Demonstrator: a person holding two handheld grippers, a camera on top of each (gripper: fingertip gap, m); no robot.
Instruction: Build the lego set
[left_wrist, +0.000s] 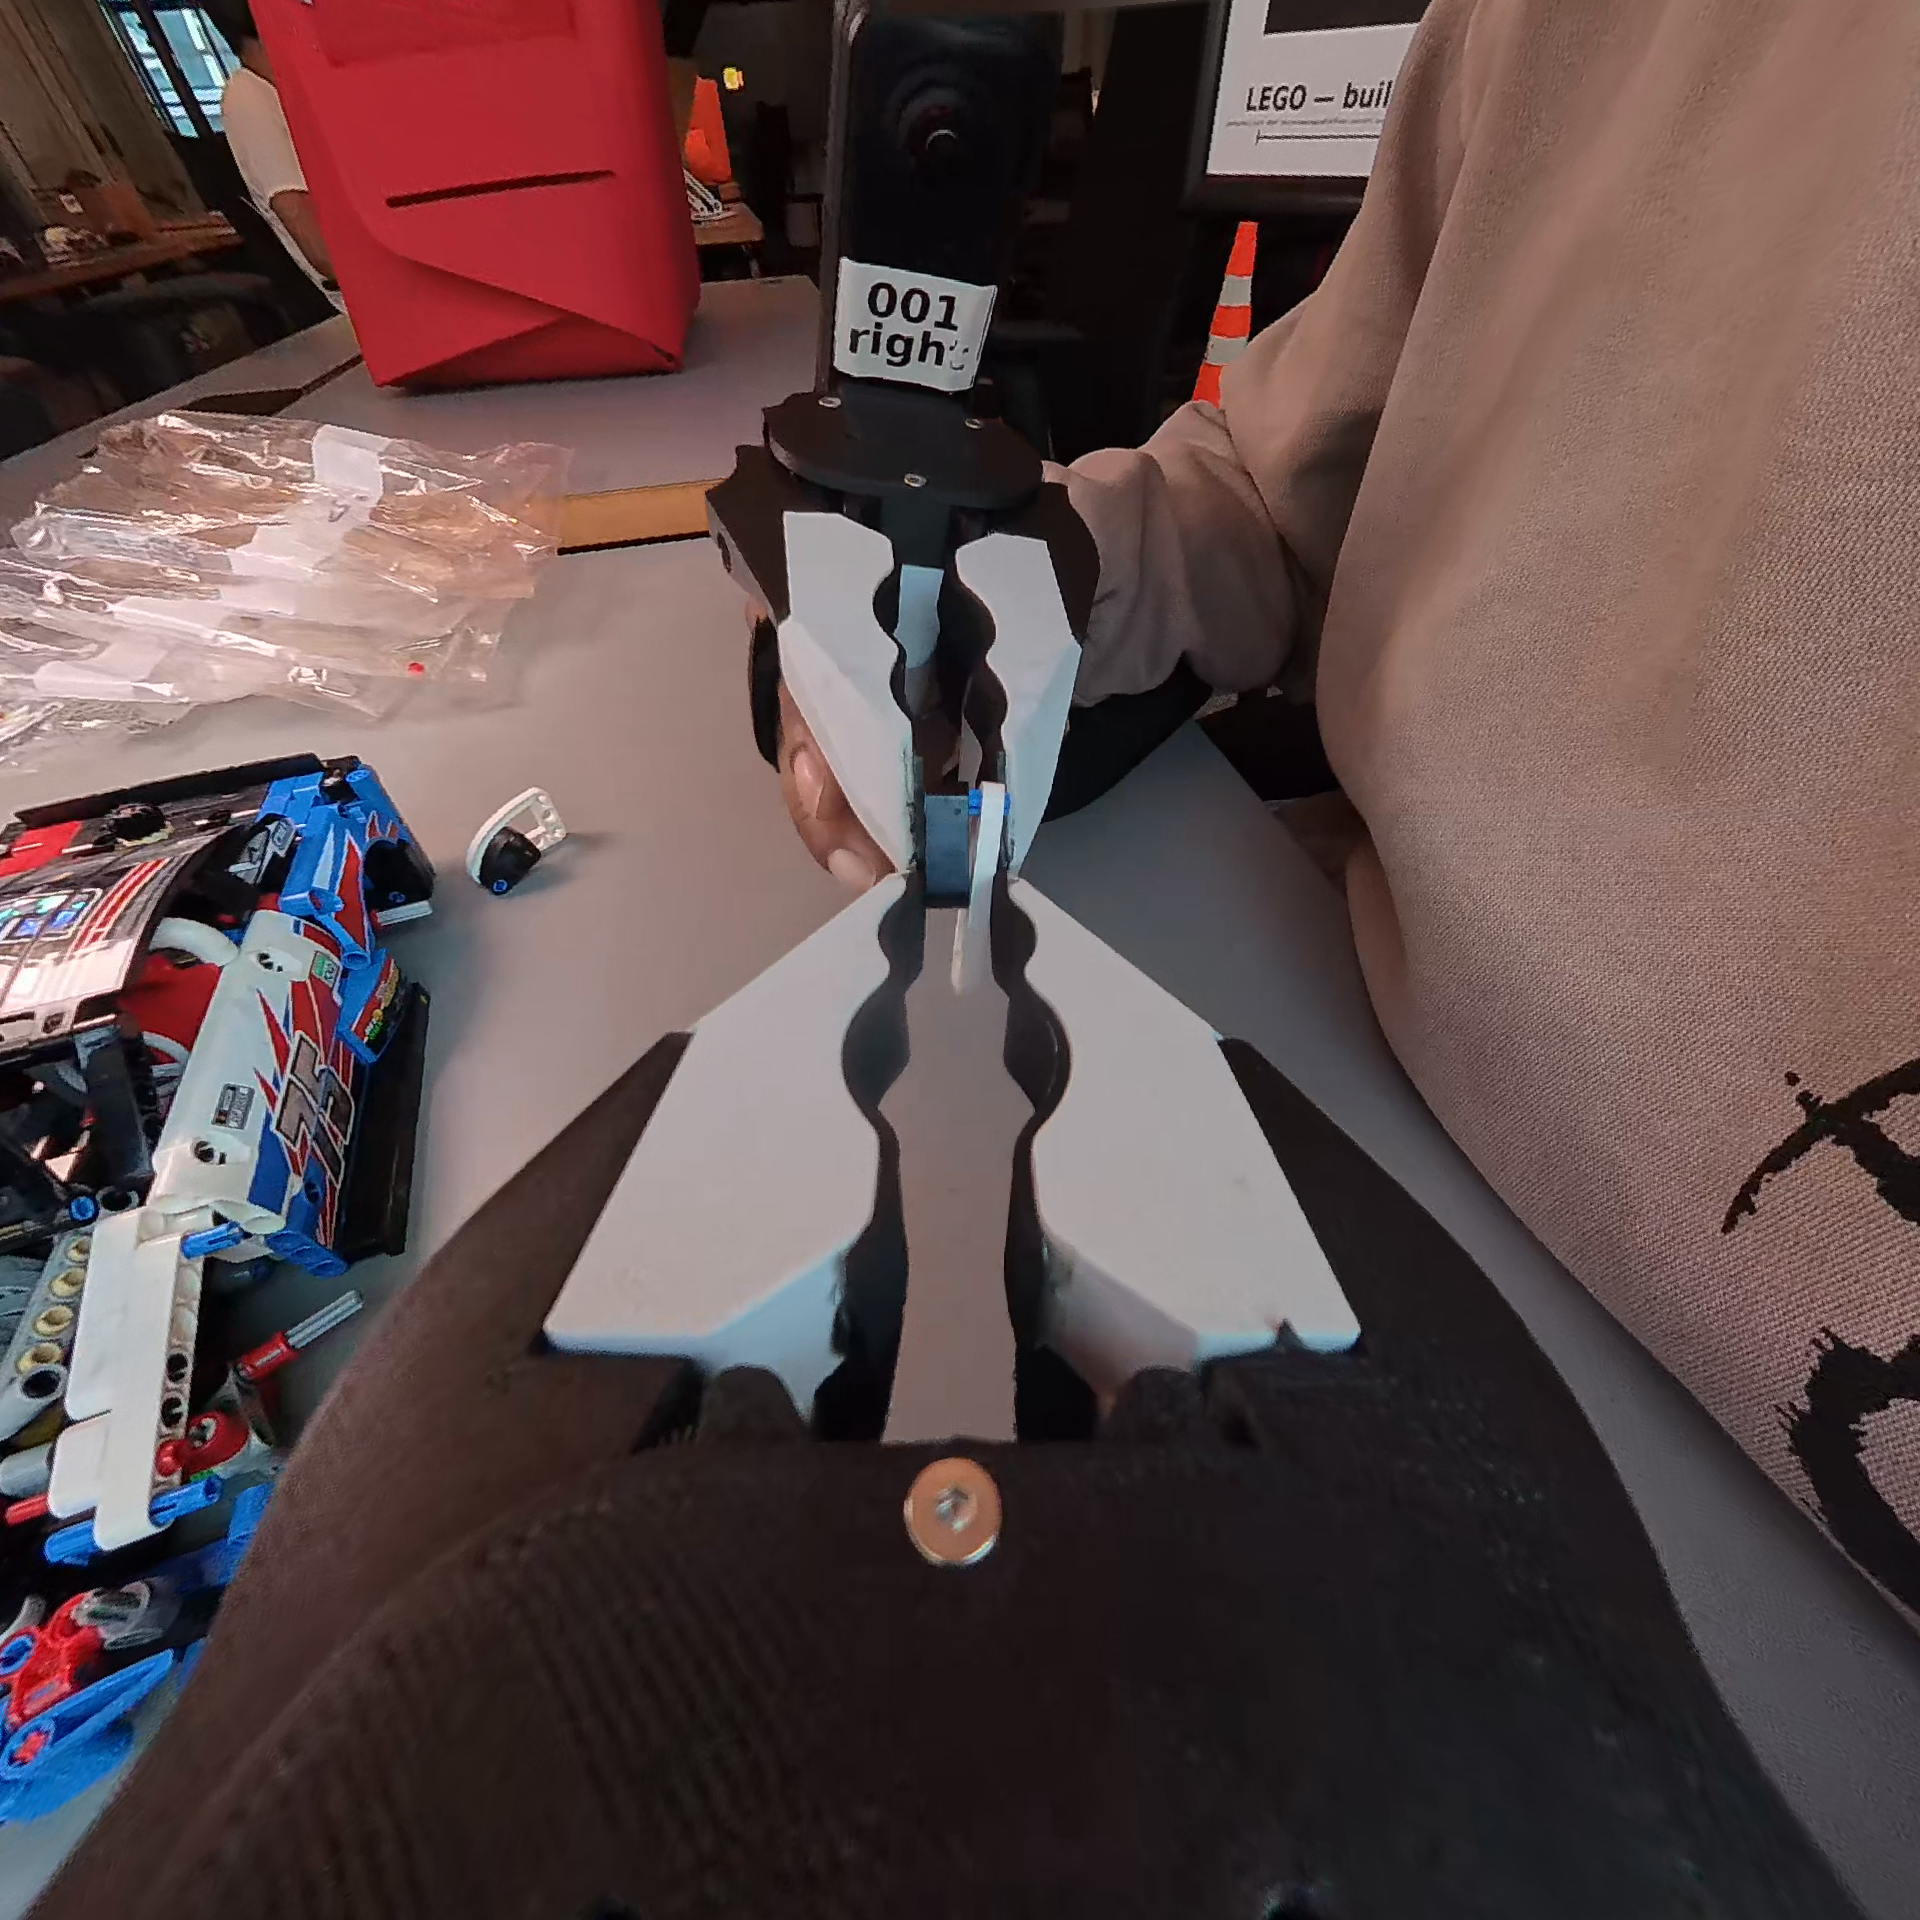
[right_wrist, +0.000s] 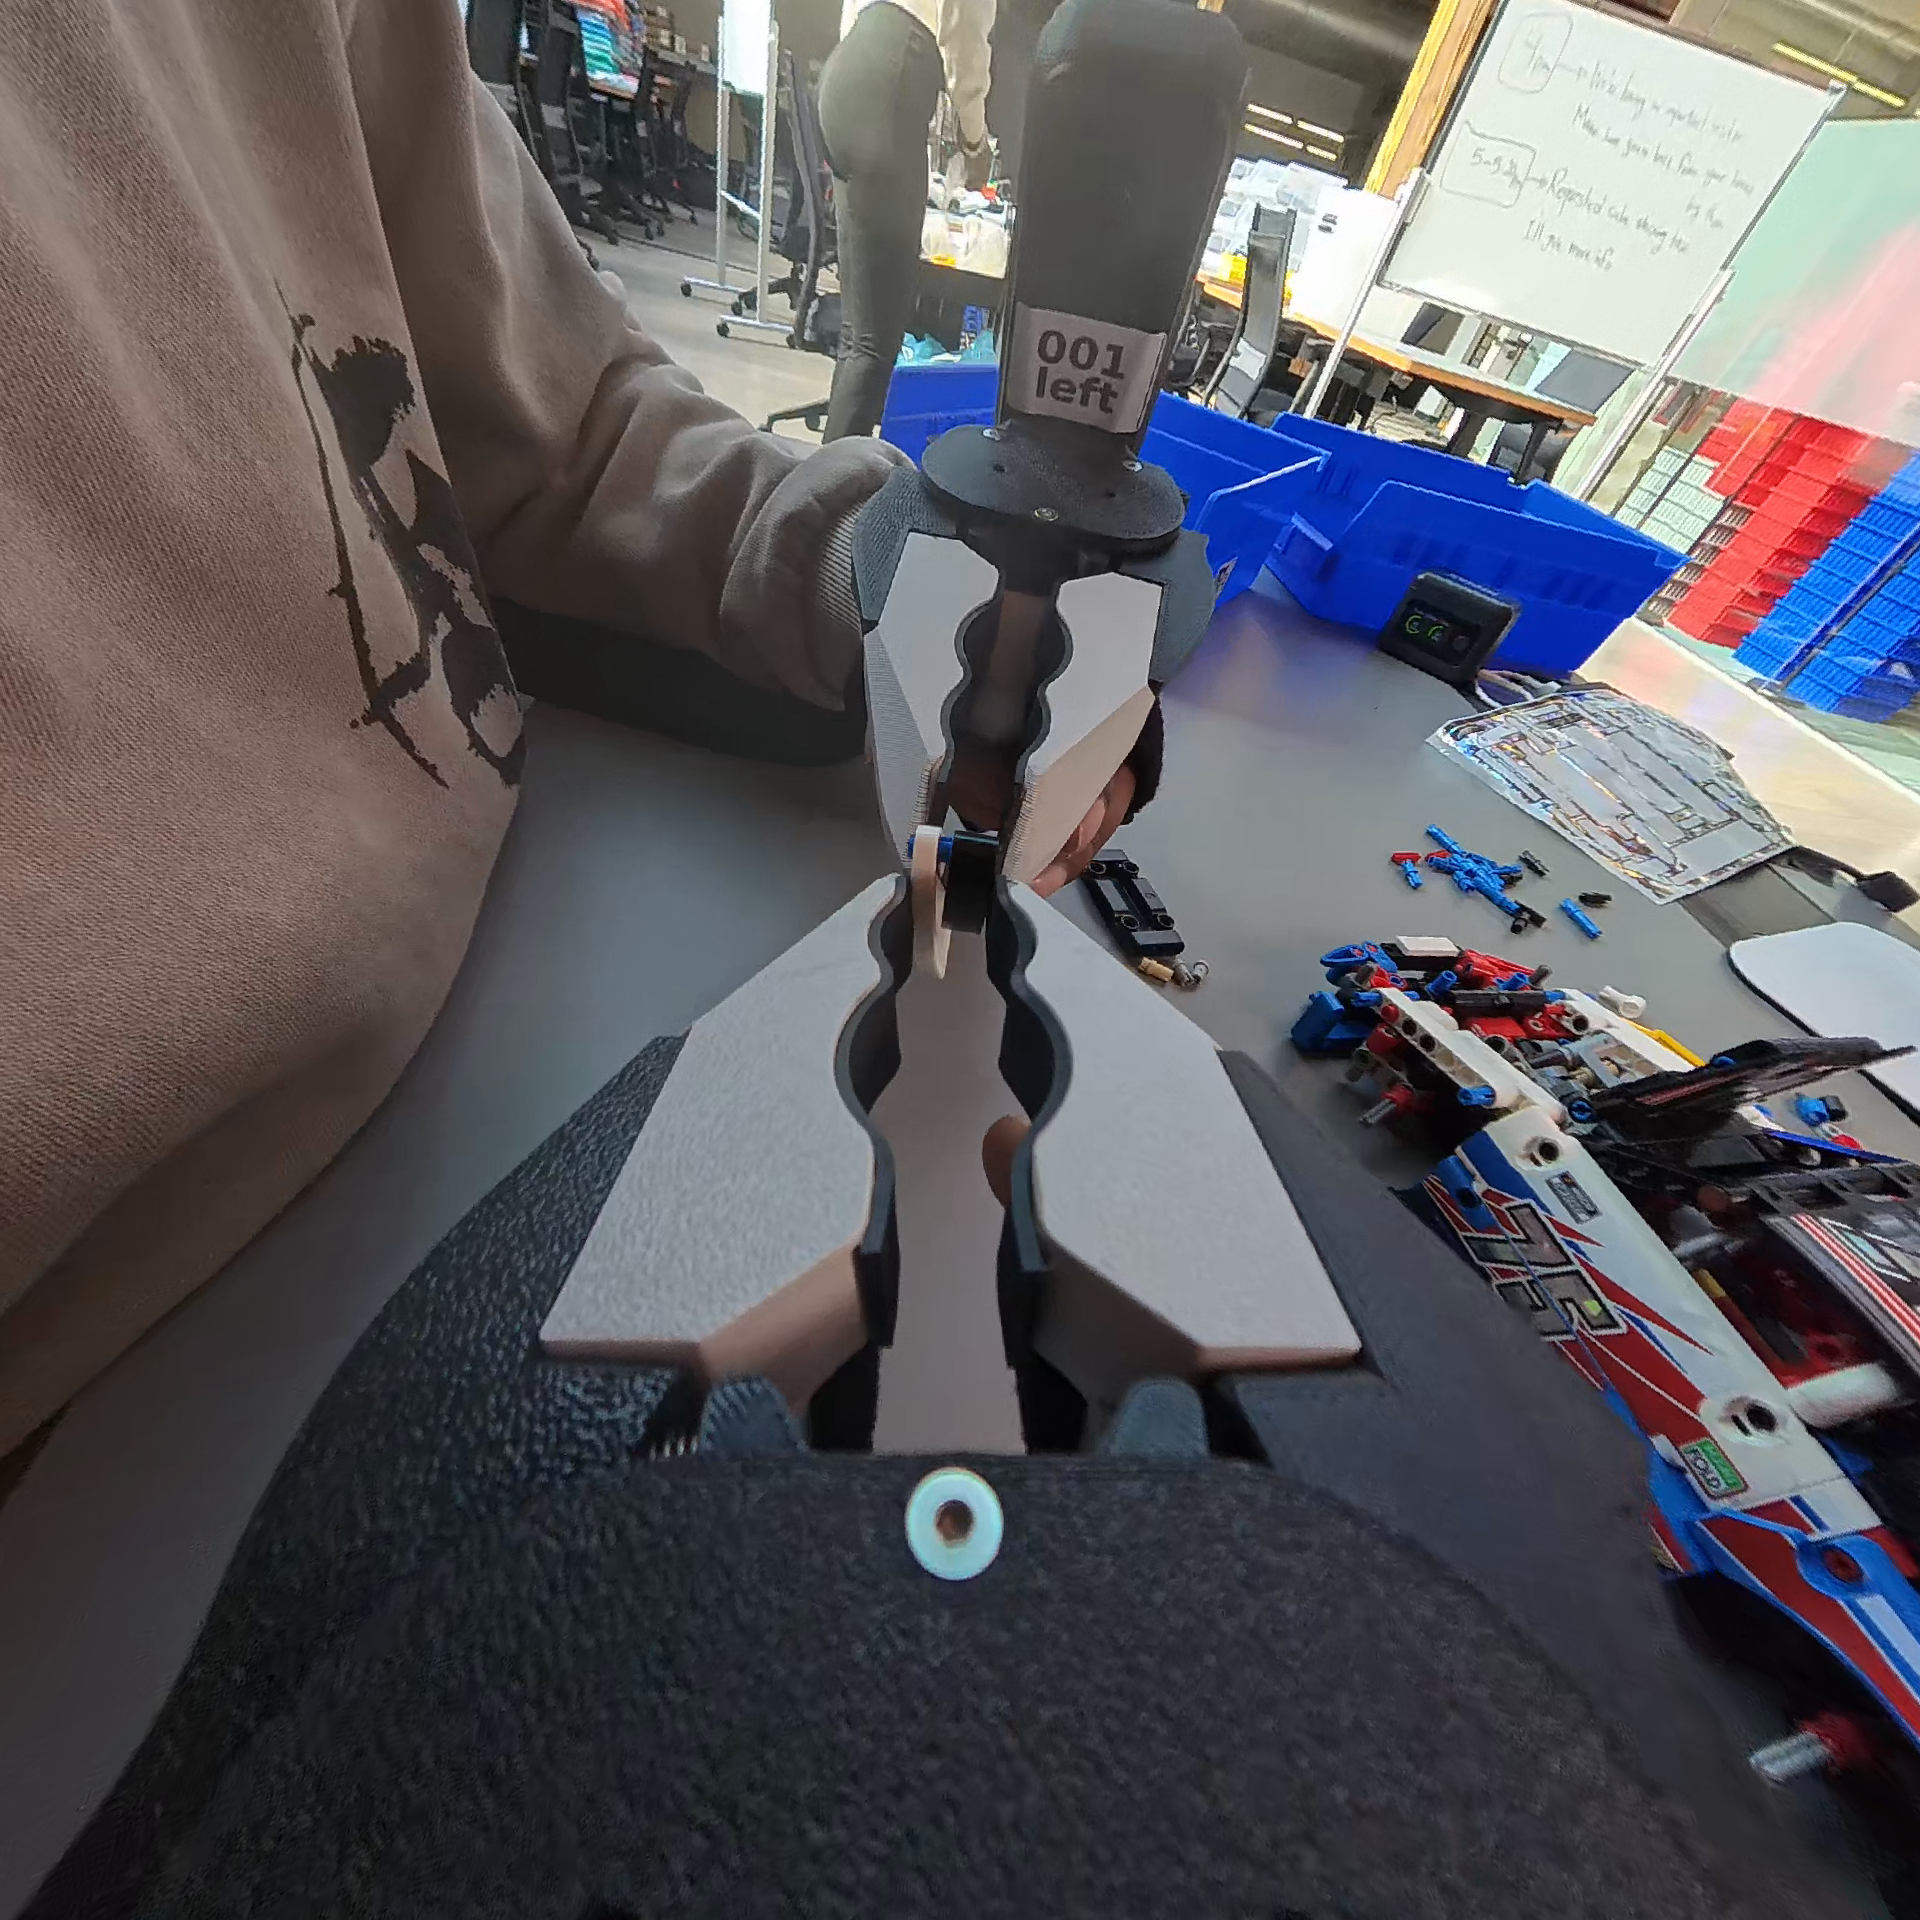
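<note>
My two grippers meet tip to tip above the grey table (left_wrist: 644, 727). Between them is a small assembly: a black block (left_wrist: 942, 850) joined by a blue pin to a white curved panel (left_wrist: 980, 894). My left gripper (left_wrist: 954, 894) is shut on it from the near side, and my right gripper (left_wrist: 961, 826) is shut on it from the far side. In the right wrist view, the right gripper (right_wrist: 951, 899) and the left gripper (right_wrist: 961, 847) pinch the same black block (right_wrist: 974, 881) and white panel (right_wrist: 930, 920). The partly built blue, white and red car (left_wrist: 260, 1039) lies to the left.
A second small white and black piece (left_wrist: 509, 842) lies beside the car (right_wrist: 1610, 1247). Empty plastic bags (left_wrist: 260, 561) and a red box (left_wrist: 499, 187) sit behind. Loose blue pins (right_wrist: 1475, 873), a black beam (right_wrist: 1127, 904), a booklet (right_wrist: 1600, 800) and blue bins (right_wrist: 1455, 520) are nearby. The person's beige sweater (right_wrist: 208, 520) is close. My left and right fingertips are right by each other.
</note>
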